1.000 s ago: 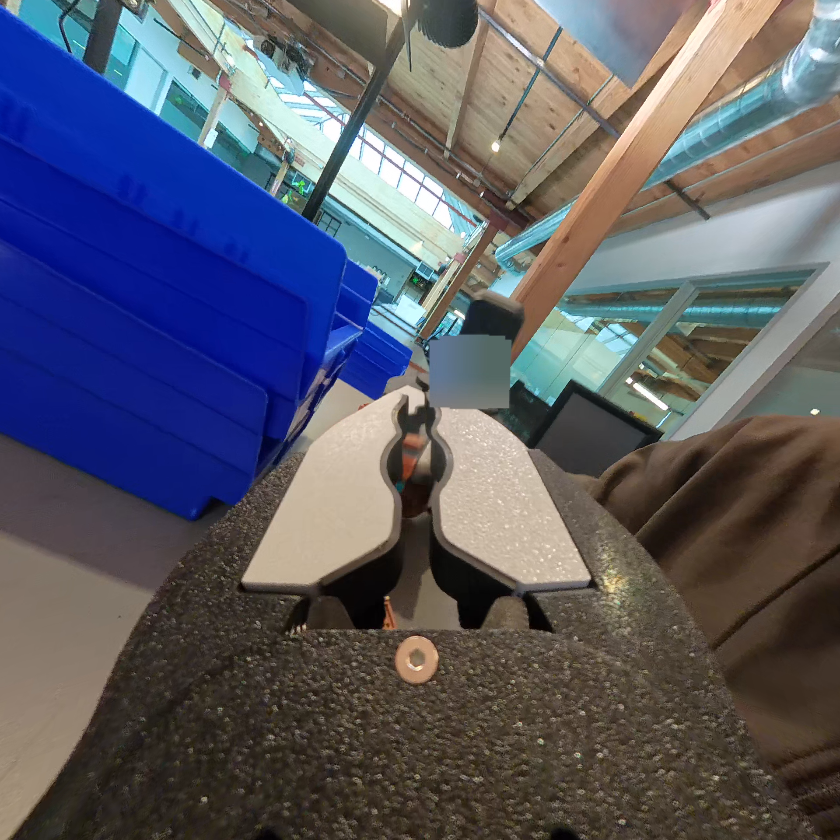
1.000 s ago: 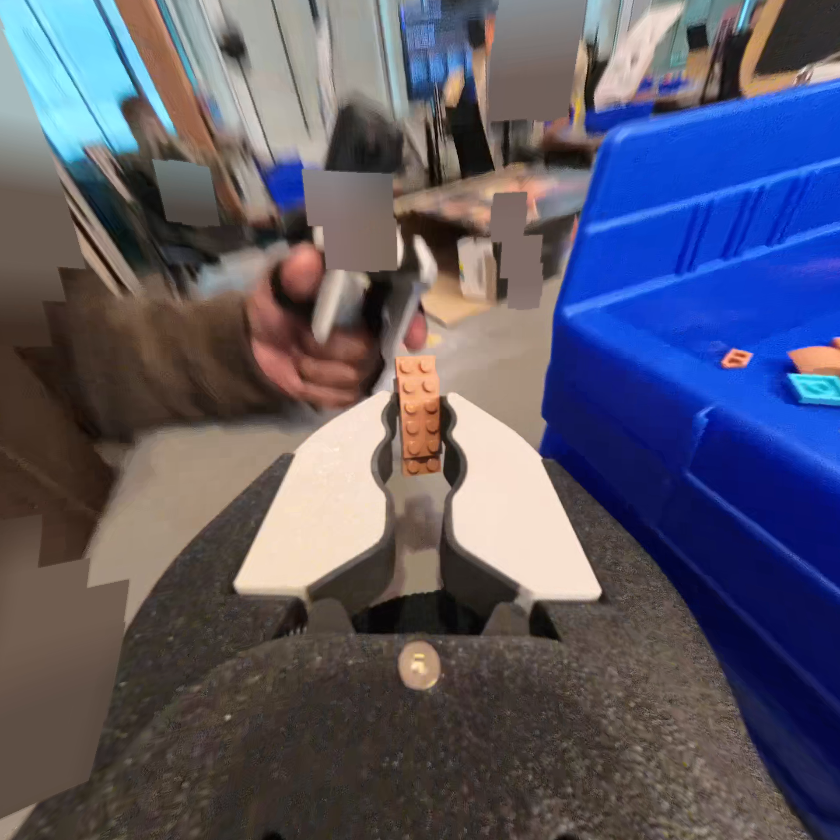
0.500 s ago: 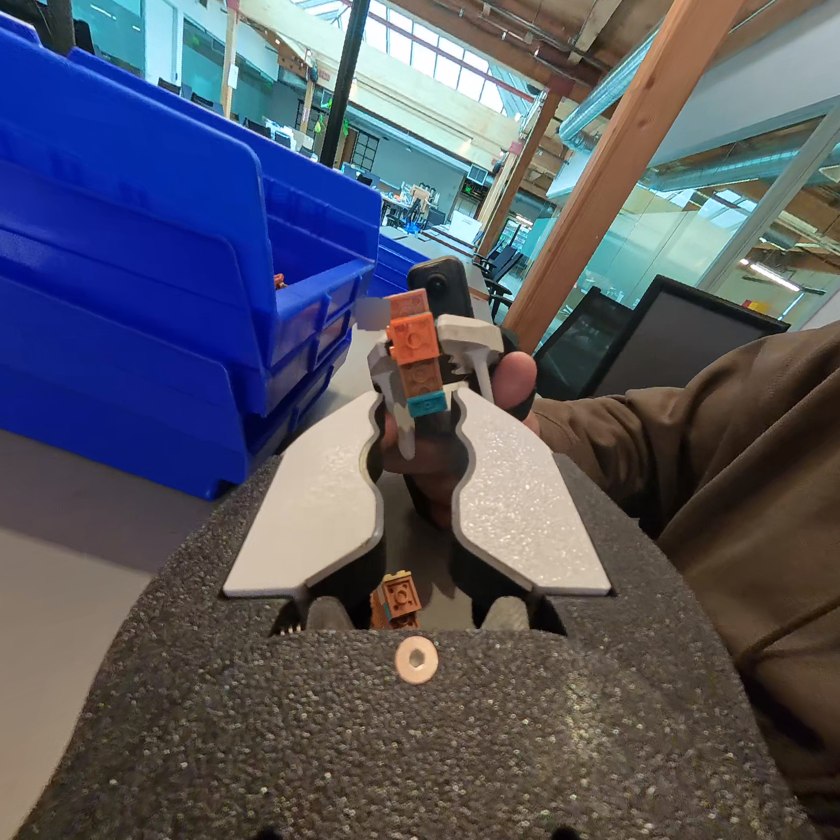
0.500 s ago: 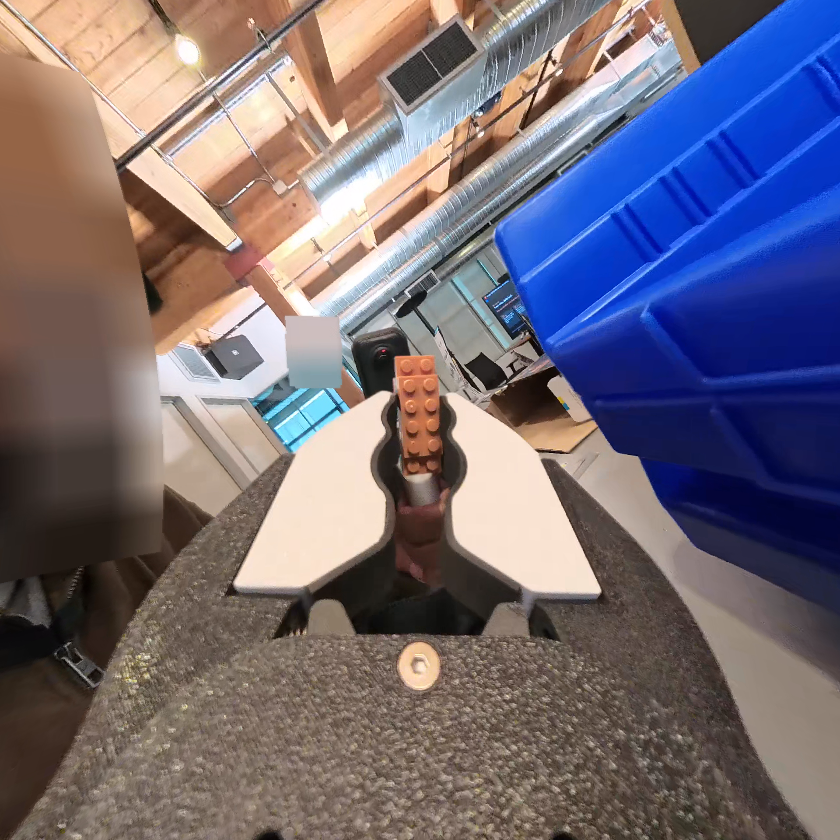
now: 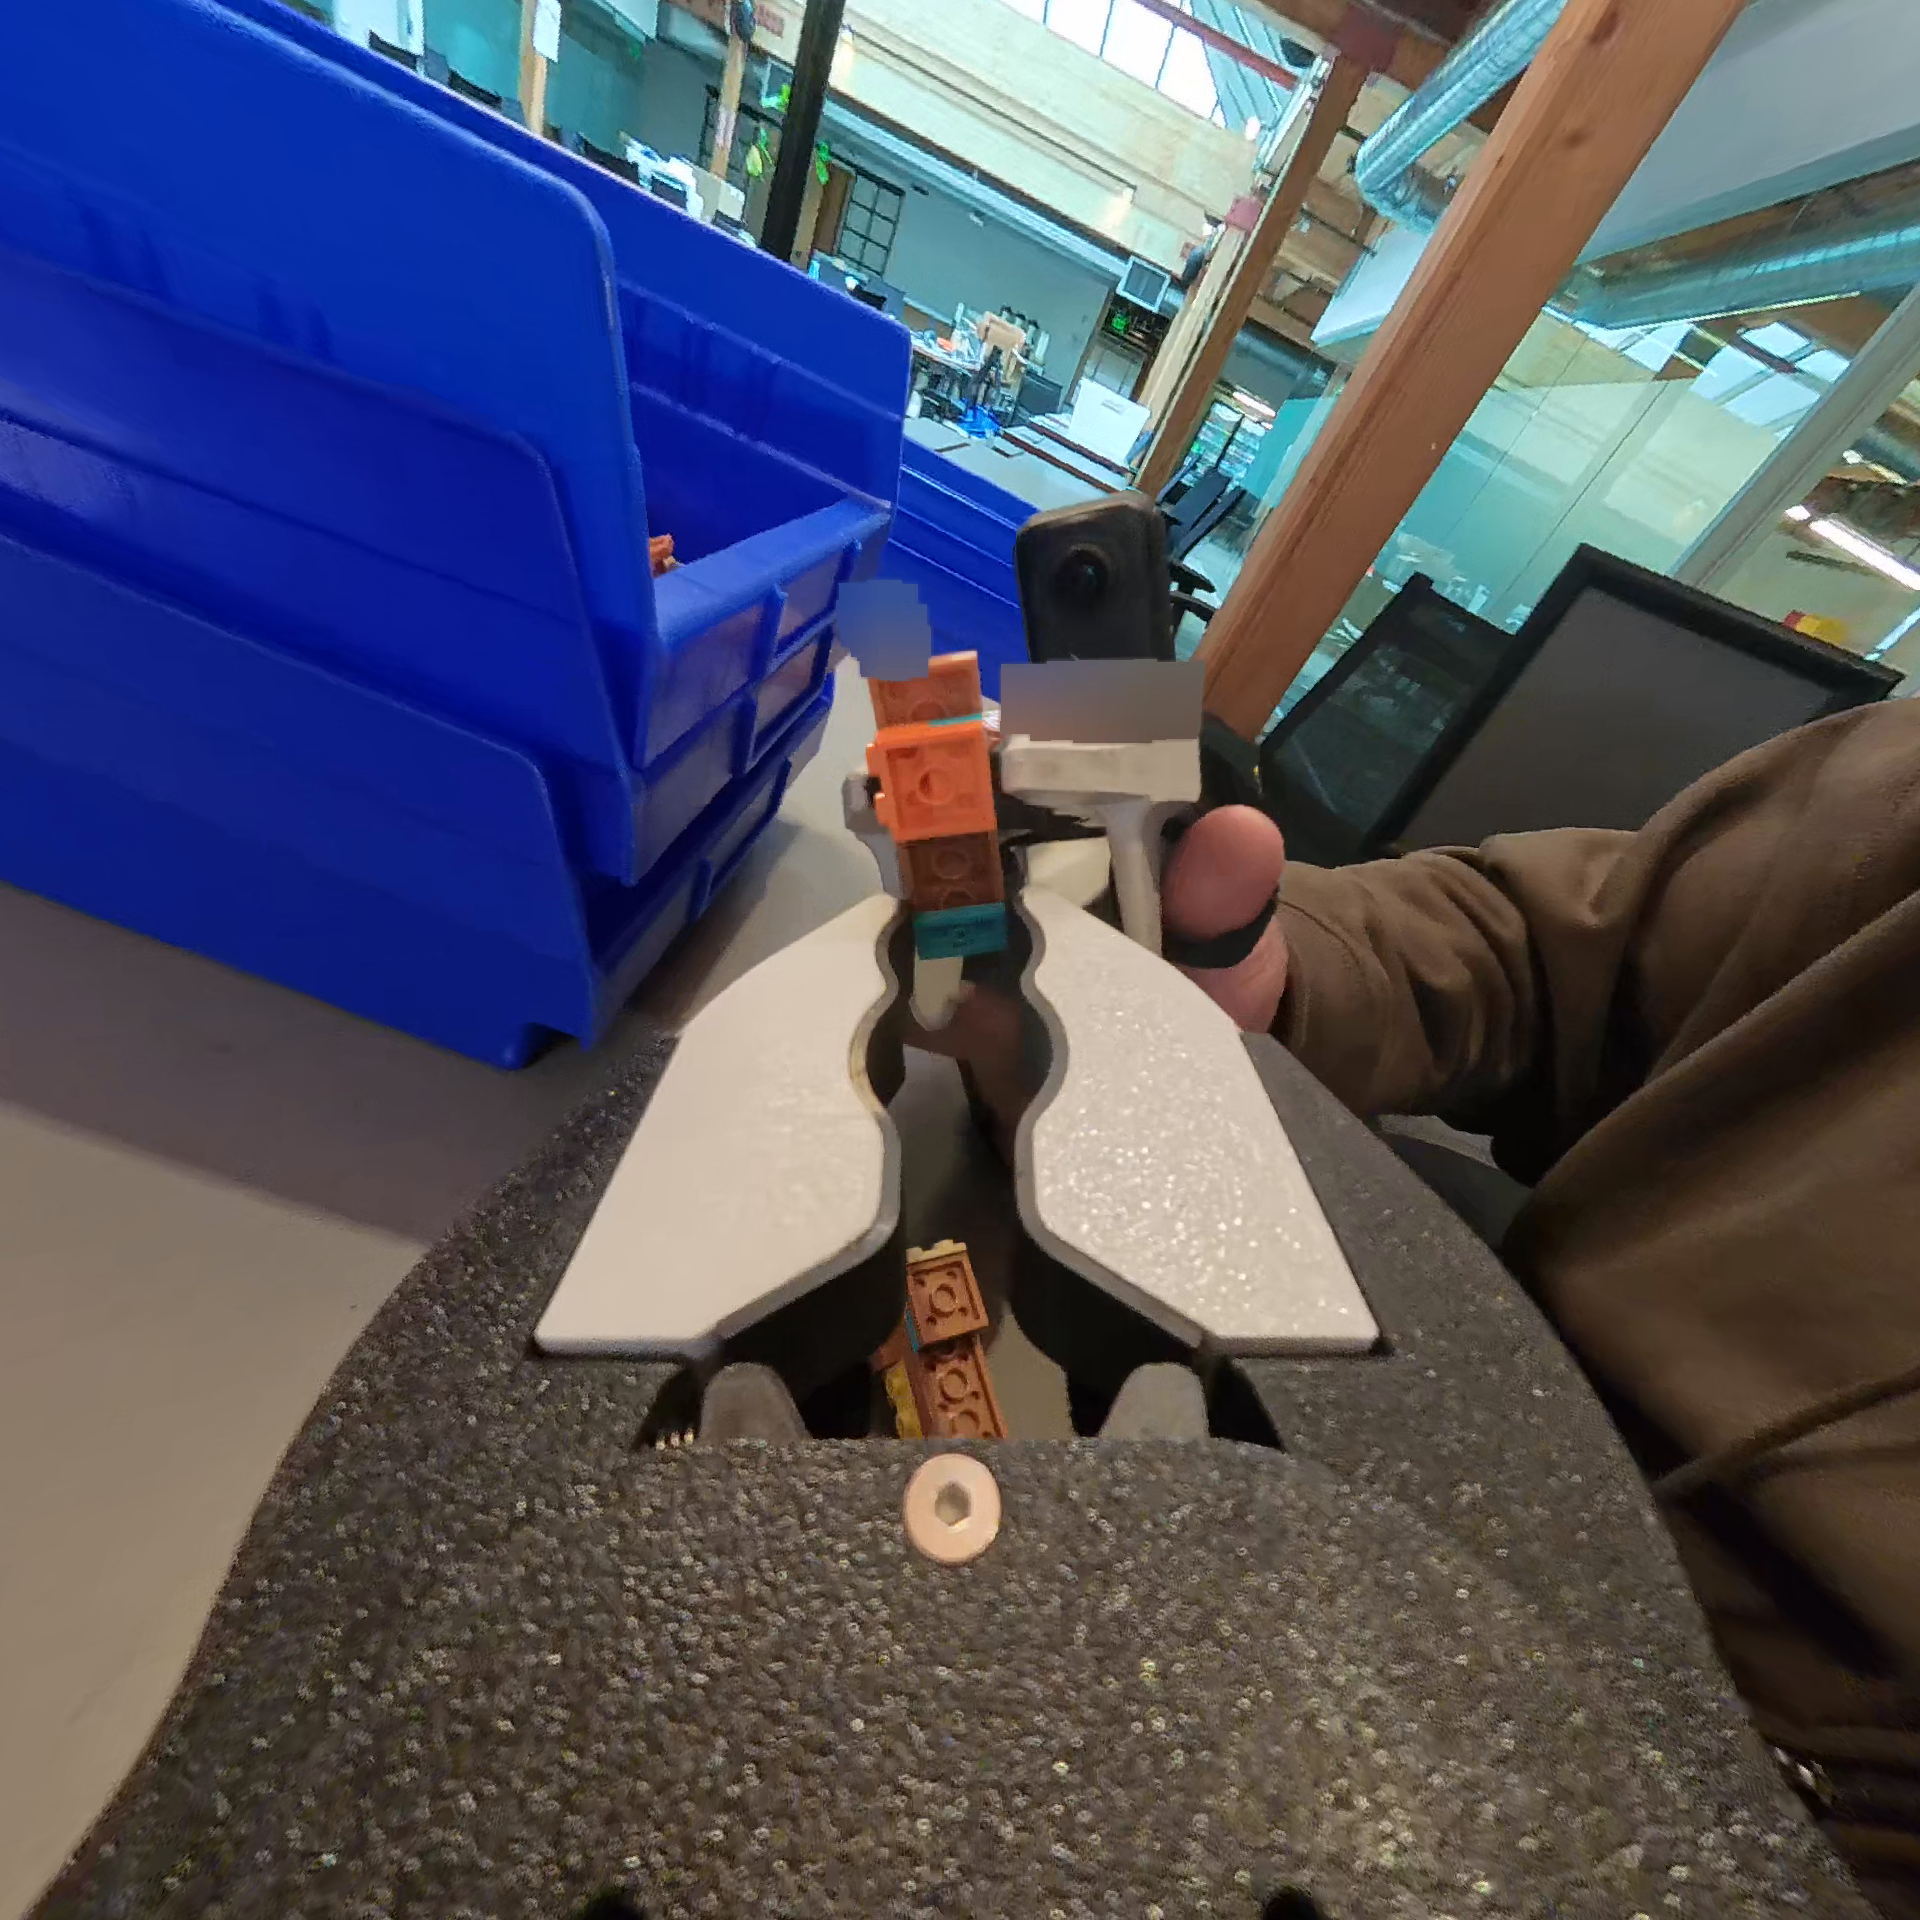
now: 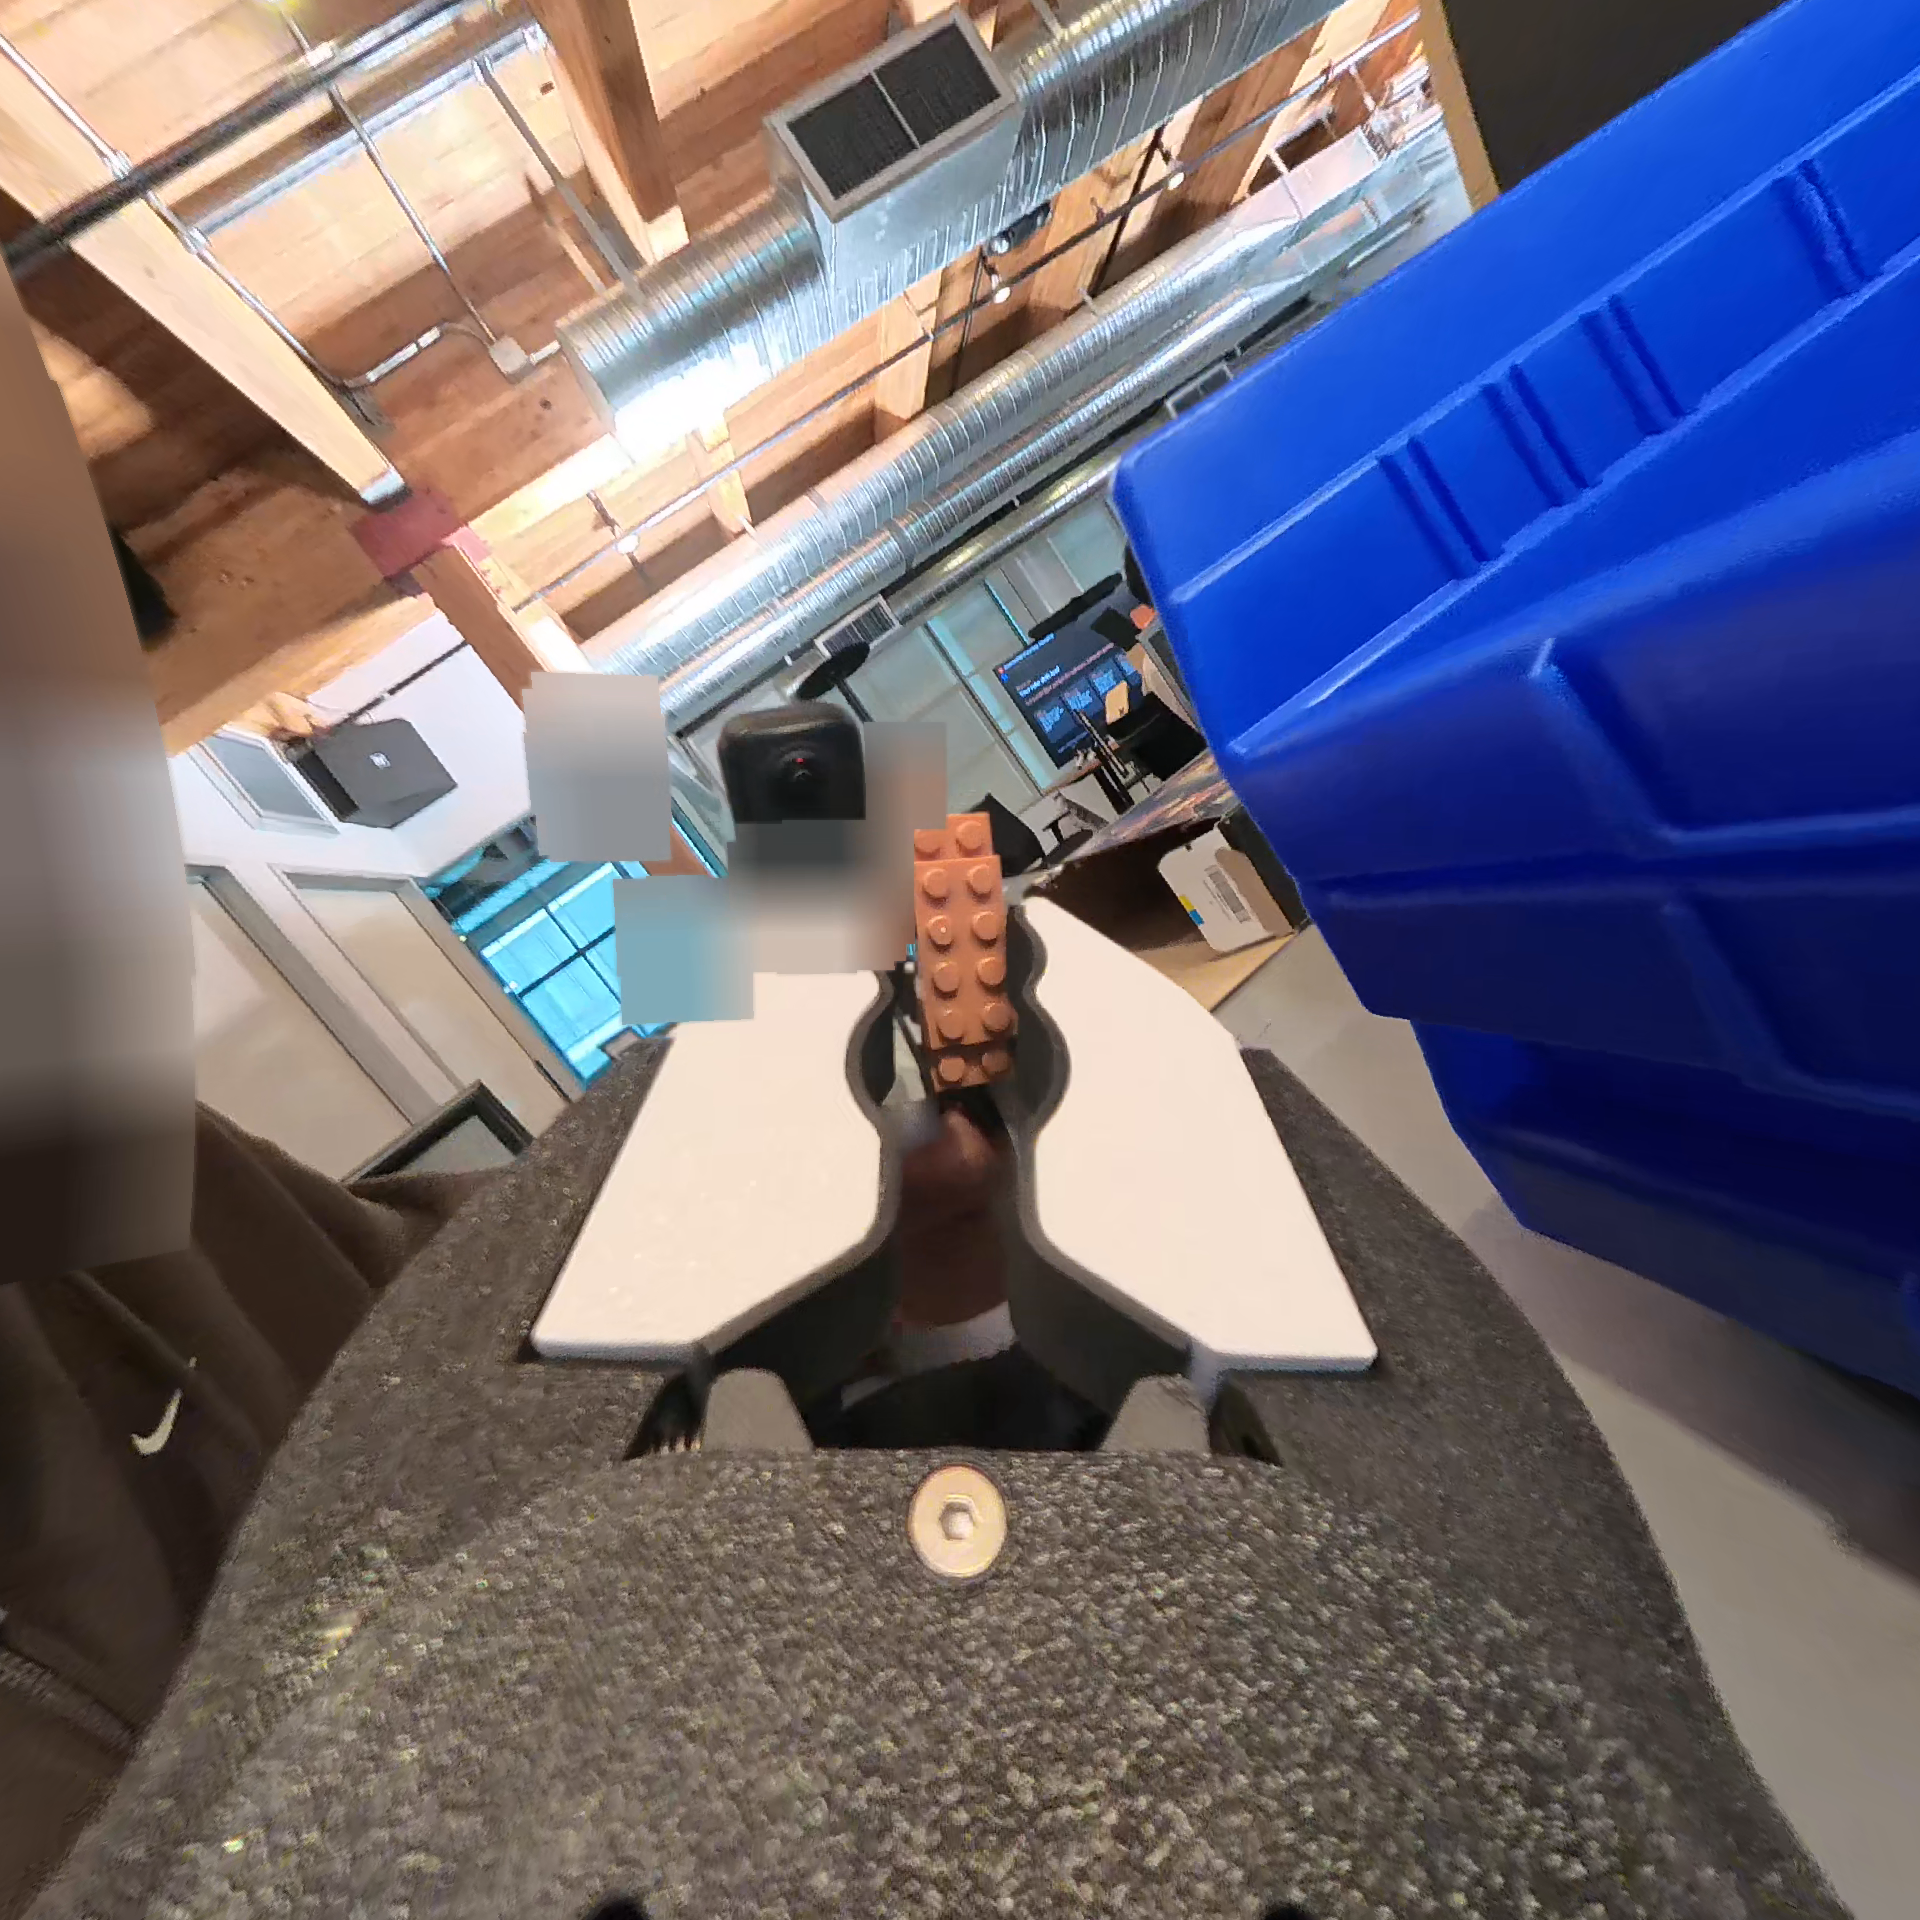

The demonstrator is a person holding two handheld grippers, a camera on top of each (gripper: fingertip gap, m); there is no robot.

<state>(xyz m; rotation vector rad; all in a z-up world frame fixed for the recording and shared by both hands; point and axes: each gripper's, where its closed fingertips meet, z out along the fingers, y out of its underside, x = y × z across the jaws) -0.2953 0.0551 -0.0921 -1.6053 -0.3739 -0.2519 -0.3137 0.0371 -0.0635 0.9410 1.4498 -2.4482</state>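
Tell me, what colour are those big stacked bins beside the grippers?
The stacked bins are solid bright blue, seen best in the left wrist view.

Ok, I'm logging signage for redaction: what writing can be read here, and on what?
Wall screen: lines of writing, too small to read.
White box label: barcode and print, too small.
Brown sleeve: white logo mark, no words.
Nothing else is legible.

Stacked blue bins (image 5: 343, 540) stand on the grey surface (image 5: 187, 1195); a dark monitor (image 5: 1621, 717) sits beyond, near a wooden post (image 5: 1455, 312).
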